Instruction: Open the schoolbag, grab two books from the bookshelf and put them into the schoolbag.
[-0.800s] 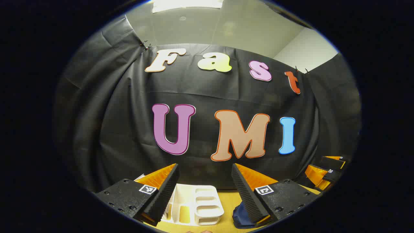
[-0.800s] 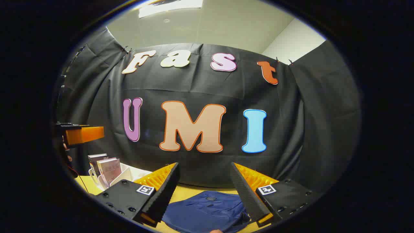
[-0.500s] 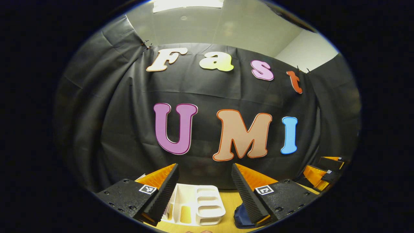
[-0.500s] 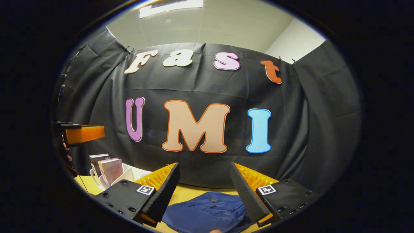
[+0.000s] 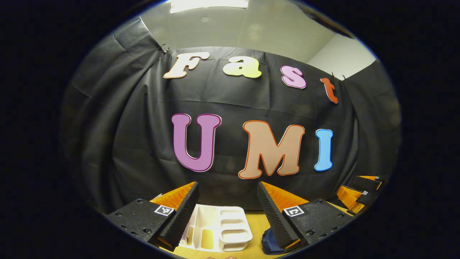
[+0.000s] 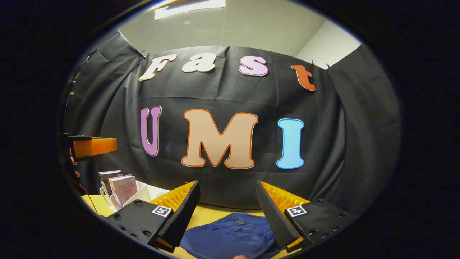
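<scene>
Right gripper view puts the blue schoolbag (image 6: 230,235) flat on the table just below the right gripper (image 6: 226,210) (jaws wide, empty), nearer it than the left-side bookshelf (image 6: 142,194).

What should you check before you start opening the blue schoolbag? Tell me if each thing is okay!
1. Right gripper jaws open: ok, wide apart and holding nothing.
2. Left gripper jaws open: ok, holding nothing.
3. Schoolbag in front of the right gripper: ok, it lies flat on the wooden table.
4. Zipper spot found: cannot tell, the pull is too small to make out.
5. Books ready: ok, upright in the white bookshelf.
6. Schoolbag already open: cannot tell.
</scene>
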`<state>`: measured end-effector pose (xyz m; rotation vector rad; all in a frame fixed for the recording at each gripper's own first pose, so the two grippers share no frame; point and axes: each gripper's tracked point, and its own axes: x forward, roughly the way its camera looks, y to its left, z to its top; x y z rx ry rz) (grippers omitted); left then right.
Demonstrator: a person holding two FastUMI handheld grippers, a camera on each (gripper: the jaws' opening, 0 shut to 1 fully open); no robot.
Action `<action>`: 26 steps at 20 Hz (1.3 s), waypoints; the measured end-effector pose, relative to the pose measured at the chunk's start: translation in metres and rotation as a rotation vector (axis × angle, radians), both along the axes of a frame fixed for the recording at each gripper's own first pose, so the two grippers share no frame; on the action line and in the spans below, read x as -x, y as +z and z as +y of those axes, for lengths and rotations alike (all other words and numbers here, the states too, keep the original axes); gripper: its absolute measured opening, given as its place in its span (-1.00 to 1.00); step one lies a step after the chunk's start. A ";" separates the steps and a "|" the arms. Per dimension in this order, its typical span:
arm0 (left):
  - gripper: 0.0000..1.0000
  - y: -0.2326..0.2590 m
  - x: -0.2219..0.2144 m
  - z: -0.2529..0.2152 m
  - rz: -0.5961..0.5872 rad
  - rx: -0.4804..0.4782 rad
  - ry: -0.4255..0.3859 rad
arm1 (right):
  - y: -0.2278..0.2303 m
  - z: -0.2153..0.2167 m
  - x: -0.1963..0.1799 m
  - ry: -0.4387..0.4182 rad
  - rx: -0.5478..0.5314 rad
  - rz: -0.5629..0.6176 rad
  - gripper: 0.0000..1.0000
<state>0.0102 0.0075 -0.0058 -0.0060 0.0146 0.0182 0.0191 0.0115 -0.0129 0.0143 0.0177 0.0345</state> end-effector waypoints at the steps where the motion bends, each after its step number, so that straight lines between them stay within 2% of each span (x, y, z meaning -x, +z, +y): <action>1: 0.84 -0.003 -0.001 0.001 0.005 -0.003 0.003 | -0.001 0.000 0.000 0.000 -0.002 0.003 0.99; 6: 0.89 -0.003 -0.006 0.000 -0.003 -0.012 0.003 | -0.009 0.004 -0.005 0.019 0.011 0.019 0.99; 9: 0.83 -0.005 -0.008 0.002 0.004 -0.015 0.009 | -0.027 0.010 -0.007 0.054 0.051 0.061 0.99; 17: 0.83 -0.010 -0.008 0.007 0.014 -0.020 0.024 | -0.090 0.021 -0.002 0.192 0.302 0.143 0.99; 20: 0.89 -0.012 -0.007 0.009 0.022 -0.022 0.032 | -0.111 0.027 -0.001 0.238 0.346 0.164 0.96; 22: 0.84 -0.015 -0.006 0.012 0.031 -0.027 0.039 | -0.123 0.032 0.003 0.272 0.399 0.173 0.93; 23: 0.84 -0.015 -0.006 0.013 0.031 -0.030 0.042 | -0.129 0.034 0.004 0.292 0.430 0.172 1.00; 24: 0.89 -0.014 -0.006 0.014 0.029 -0.033 0.046 | -0.134 0.038 0.006 0.316 0.461 0.171 0.94; 25: 0.84 -0.014 -0.005 0.016 0.029 -0.035 0.049 | -0.142 0.043 0.008 0.342 0.493 0.171 1.00; 26: 0.89 -0.014 -0.005 0.017 0.031 -0.037 0.052 | -0.151 0.047 0.010 0.364 0.529 0.177 1.00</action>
